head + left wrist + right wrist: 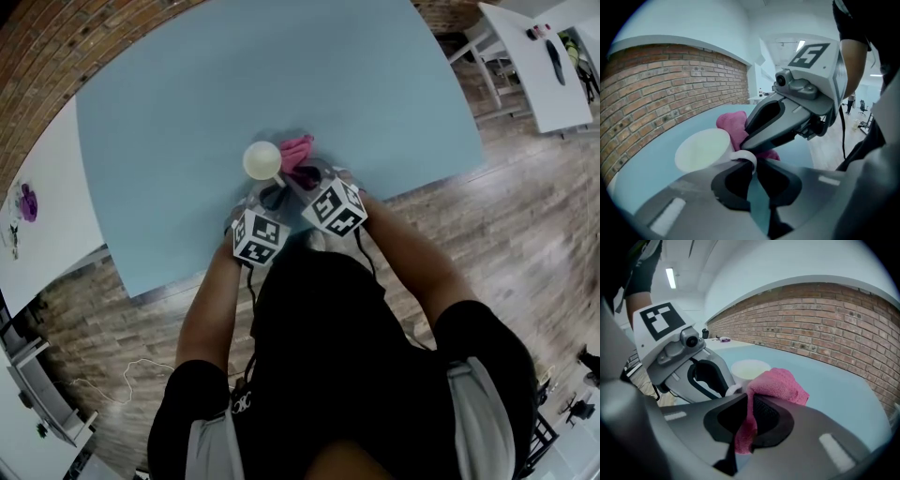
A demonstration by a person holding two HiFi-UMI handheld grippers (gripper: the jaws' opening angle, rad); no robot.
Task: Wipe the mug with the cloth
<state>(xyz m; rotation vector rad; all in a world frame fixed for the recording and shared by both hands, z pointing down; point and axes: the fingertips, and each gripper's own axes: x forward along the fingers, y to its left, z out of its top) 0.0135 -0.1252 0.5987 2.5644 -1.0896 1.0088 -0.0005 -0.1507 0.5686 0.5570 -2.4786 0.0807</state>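
The left gripper (752,165) has its jaws clamped on the handle (746,157) of the mug (703,150), and the right gripper (749,404) pinches the cloth (780,383). The mug is upright at the table's (169,122) near side, with the cloth just beside it.

The person wears a black short-sleeved top (347,356). The left gripper (752,161) and right gripper (750,401) have smooth grey shells and black inner jaw faces. Each carries a white cube (258,236) with black square markers, and thin black cables (843,136) trail back.
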